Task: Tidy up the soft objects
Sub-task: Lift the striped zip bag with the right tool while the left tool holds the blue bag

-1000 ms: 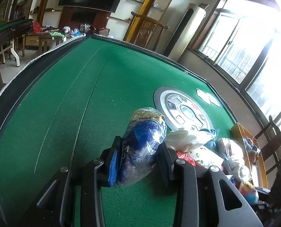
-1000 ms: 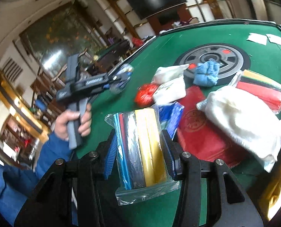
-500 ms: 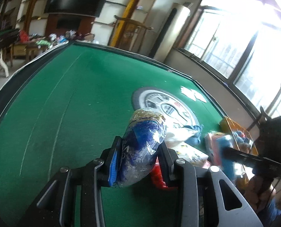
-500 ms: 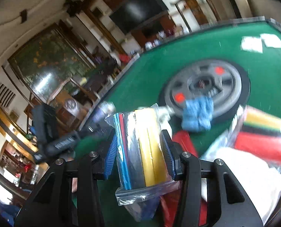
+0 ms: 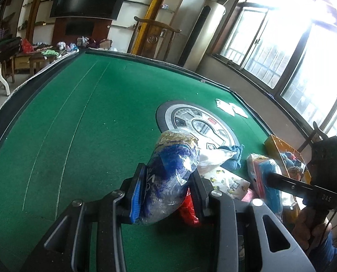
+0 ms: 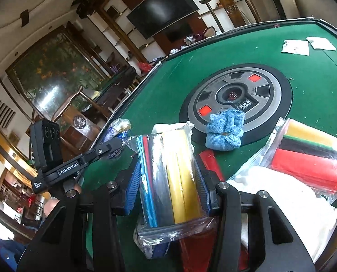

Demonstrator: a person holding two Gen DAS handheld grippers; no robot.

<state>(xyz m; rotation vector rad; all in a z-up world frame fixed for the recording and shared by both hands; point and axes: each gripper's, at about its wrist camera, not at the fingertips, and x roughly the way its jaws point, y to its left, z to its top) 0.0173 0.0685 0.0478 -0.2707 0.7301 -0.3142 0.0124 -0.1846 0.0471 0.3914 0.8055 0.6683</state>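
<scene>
While both grippers are loaded, the step in hand looks like carrying two packets to wherever the soft things are being gathered, so steadiness matters more than speed. The left gripper (image 5: 168, 190) is clamped on a clear bag of blue yarn (image 5: 173, 176), its pads pressing the bag's lower half while the top bulges free above the green table (image 5: 77, 136). The right gripper (image 6: 166, 185) is closed on a clear pouch of coloured cloths (image 6: 168, 181), held upright by its middle, with the sealed bottom edge hanging below the jaws. Neither packet touches the table.

The person would do well to keep both grips firm, because plastic film is slippery and the soft filling can squeeze out of a loose hold. The pouch should stay upright so its weight does not swing it sideways. The orange box (image 5: 284, 151) at the table's edge, which already seems to hold some soft things, is the likely goal; that is a guess. The rest of the pile lies close below: a blue cloth bundle (image 6: 225, 133), a white towel (image 6: 281, 195), and a bag of red and yellow cloth (image 6: 309, 158). The two grippers are near each other, so one should go in first, released only once its packet rests on something
</scene>
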